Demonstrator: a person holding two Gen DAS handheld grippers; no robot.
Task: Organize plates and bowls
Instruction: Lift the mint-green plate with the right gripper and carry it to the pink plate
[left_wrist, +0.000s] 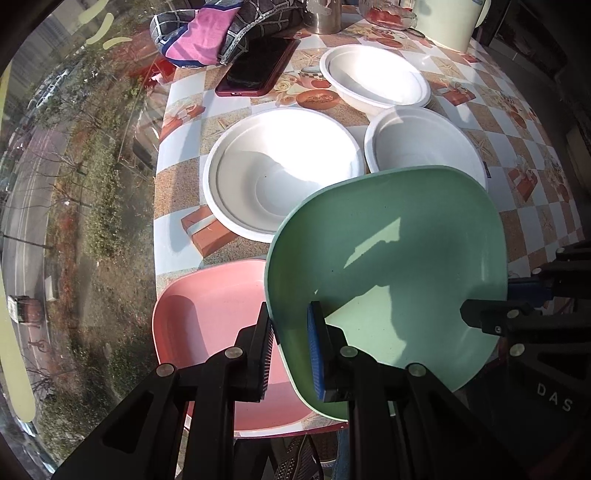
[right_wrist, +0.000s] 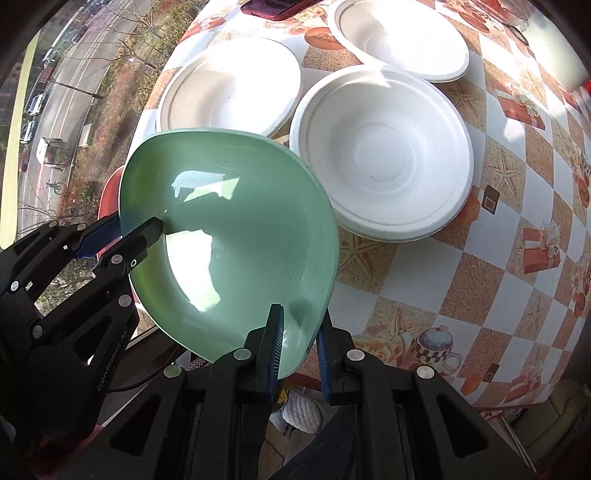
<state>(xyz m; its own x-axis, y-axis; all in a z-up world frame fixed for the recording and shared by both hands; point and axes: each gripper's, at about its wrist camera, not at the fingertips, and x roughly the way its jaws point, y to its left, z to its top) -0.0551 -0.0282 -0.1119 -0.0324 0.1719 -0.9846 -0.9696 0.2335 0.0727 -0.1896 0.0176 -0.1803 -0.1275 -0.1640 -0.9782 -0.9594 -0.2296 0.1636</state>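
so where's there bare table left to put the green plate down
Bare tablecloth lies to the right of the nearest white bowl, out to the table's edge. The three white bowls crowd the middle, almost rim to rim. The pink plate fills the near corner under the green plate. The far end holds a phone and cloth.

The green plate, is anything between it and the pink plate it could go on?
Nothing visible. The green plate is gripped at its rim by the left hand-held gripper and the right hand-held gripper. The pink plate lies bare right beside and below it; the white bowls sit farther back.
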